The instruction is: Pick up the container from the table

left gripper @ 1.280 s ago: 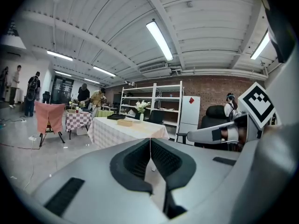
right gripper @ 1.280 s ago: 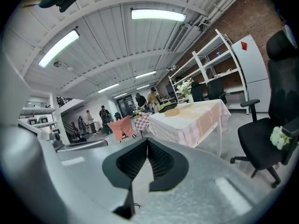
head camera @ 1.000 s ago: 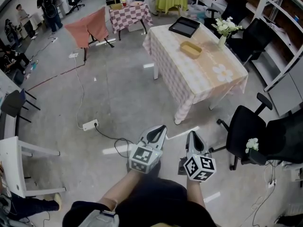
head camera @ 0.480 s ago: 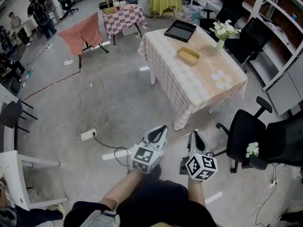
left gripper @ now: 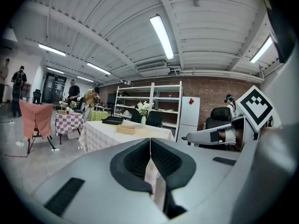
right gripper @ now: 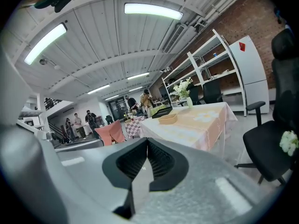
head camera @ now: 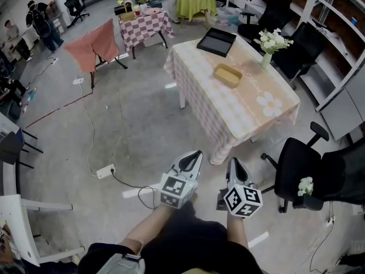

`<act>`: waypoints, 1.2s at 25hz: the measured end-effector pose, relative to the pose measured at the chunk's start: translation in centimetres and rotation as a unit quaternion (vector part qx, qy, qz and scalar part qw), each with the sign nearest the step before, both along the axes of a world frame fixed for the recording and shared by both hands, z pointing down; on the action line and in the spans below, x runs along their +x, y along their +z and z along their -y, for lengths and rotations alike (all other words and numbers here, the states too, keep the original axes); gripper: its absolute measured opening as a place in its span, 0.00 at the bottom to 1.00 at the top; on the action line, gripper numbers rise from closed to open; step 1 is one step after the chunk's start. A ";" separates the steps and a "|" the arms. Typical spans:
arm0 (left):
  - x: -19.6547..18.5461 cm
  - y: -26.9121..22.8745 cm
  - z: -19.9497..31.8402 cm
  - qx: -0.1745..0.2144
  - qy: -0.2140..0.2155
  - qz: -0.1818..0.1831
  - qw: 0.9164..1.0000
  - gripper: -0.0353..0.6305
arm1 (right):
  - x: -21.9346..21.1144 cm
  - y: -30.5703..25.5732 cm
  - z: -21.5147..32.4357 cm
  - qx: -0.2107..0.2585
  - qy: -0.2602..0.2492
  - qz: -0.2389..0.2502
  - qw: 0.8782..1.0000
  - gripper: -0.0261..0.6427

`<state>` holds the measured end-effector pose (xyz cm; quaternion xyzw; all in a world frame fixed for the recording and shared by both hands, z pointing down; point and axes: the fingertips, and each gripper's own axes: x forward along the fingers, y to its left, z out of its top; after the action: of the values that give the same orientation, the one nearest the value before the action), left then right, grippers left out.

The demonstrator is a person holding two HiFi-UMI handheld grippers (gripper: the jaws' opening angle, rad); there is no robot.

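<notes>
A shallow tan container (head camera: 228, 75) lies on the table (head camera: 245, 110), which wears a pale checked cloth with flower prints. The container also shows small in the left gripper view (left gripper: 125, 129) and the right gripper view (right gripper: 167, 119). Both grippers are held side by side over the floor, well short of the table and pointing toward it. My left gripper (head camera: 195, 153) is shut with nothing between its jaws. My right gripper (head camera: 232, 161) is shut and empty too.
On the table also lie a black tray (head camera: 217, 41) and a vase of white flowers (head camera: 267, 42). Black office chairs (head camera: 305, 170) stand right of the table. A power strip (head camera: 105, 171) and cables lie on the floor at left. People stand far back left.
The whole scene has slid nearer and lower in the head view: I have walked toward the table. Both grippers keep their place in front of me, still shut.
</notes>
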<state>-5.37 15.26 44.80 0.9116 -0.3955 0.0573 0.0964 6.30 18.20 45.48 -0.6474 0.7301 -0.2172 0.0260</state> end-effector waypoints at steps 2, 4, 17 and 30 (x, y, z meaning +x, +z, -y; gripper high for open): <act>-0.1 0.0 0.9 0.000 0.002 -0.001 1.000 0.07 | -0.1 0.0 0.9 0.000 0.002 0.000 1.000 0.05; 0.0 0.0 1.9 0.001 0.005 -0.001 1.000 0.07 | 0.1 0.0 1.8 0.000 0.006 0.000 1.000 0.05; -0.2 0.8 7.3 0.007 0.021 0.007 1.000 0.07 | 0.5 0.5 6.7 0.003 0.029 0.011 1.000 0.05; -1.2 1.3 8.7 -0.005 0.012 0.012 1.000 0.07 | -0.5 1.8 8.5 -0.012 0.021 0.019 1.000 0.05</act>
<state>-6.53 6.59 46.09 0.9150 -0.3853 0.0718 0.0957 5.79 9.72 47.24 -0.6588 0.7128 -0.2377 0.0372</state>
